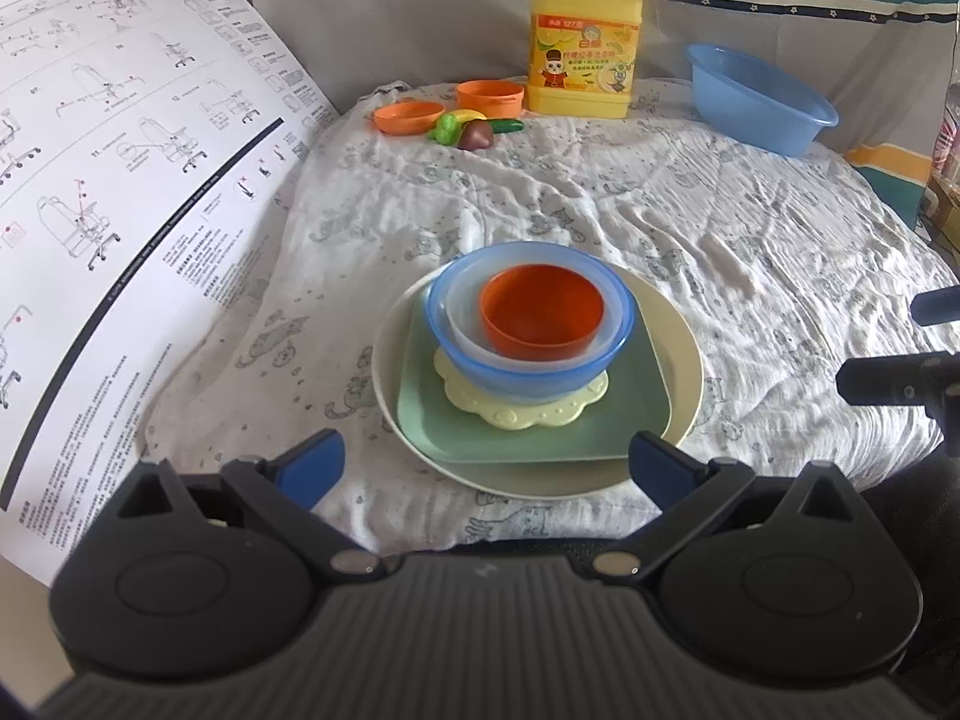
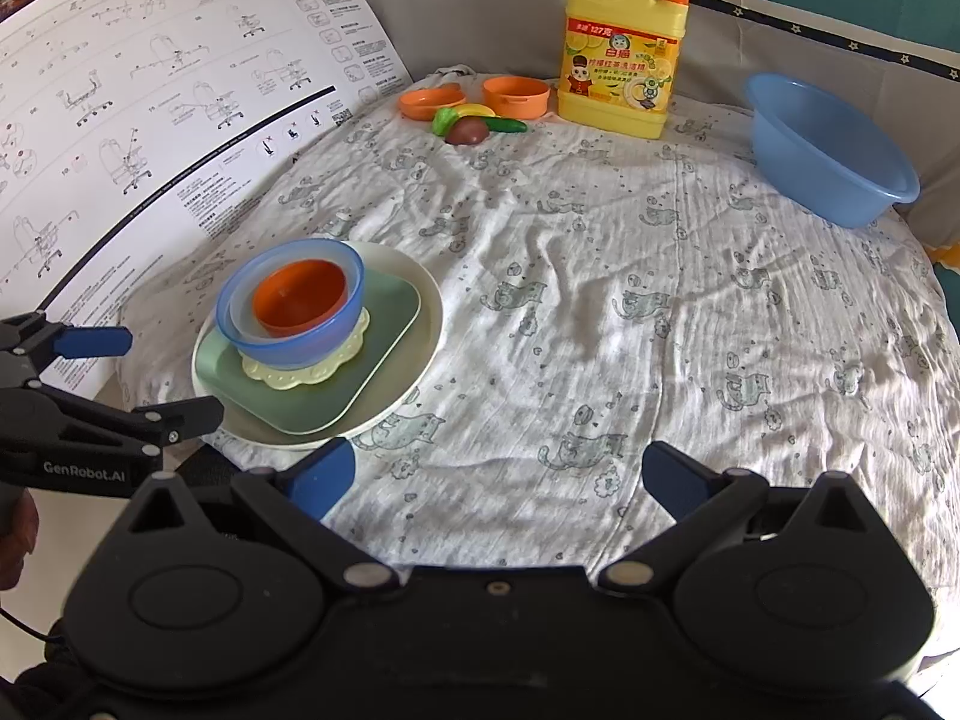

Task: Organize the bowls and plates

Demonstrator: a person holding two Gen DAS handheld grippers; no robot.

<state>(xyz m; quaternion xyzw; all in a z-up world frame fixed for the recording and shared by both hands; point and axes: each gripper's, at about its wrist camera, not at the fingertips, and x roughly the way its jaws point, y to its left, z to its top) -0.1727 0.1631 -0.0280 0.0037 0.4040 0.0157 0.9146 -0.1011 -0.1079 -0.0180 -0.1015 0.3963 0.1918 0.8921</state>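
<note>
- a finished-looking stack sits on the cat-print cloth [image 2: 600, 300]: orange bowl [image 1: 542, 312] inside a clear bowl [image 1: 465, 324], inside a blue bowl [image 1: 528, 360], on a yellow flower mat [image 1: 522, 411], on a green plate [image 1: 540, 426], on a cream plate [image 1: 672, 354].
- in the left wrist view the stack lies at 12 o'clock, just beyond the left gripper [image 1: 486, 465], whose jaws stand wide apart and carry nothing.
- the right gripper [image 2: 498, 474] is likewise spread wide and empty over bare cloth; the stack is at its 10 o'clock.
- at the far edge, around 12 o'clock, two small orange dishes [image 2: 432, 103] [image 2: 516, 95] rest beside toy vegetables [image 2: 474, 120] and a yellow soap jug [image 2: 621, 54]; a blue basin [image 2: 828, 150] sits at 2 o'clock. a printed sheet [image 2: 150, 90] hangs at 10 o'clock.
- judgement: nesting appears done or nearly so; both tools seem between steps.
- next move, if any, would call for reaching across to the far orange dishes, closing on a thin rim without scattering the toys.
</note>
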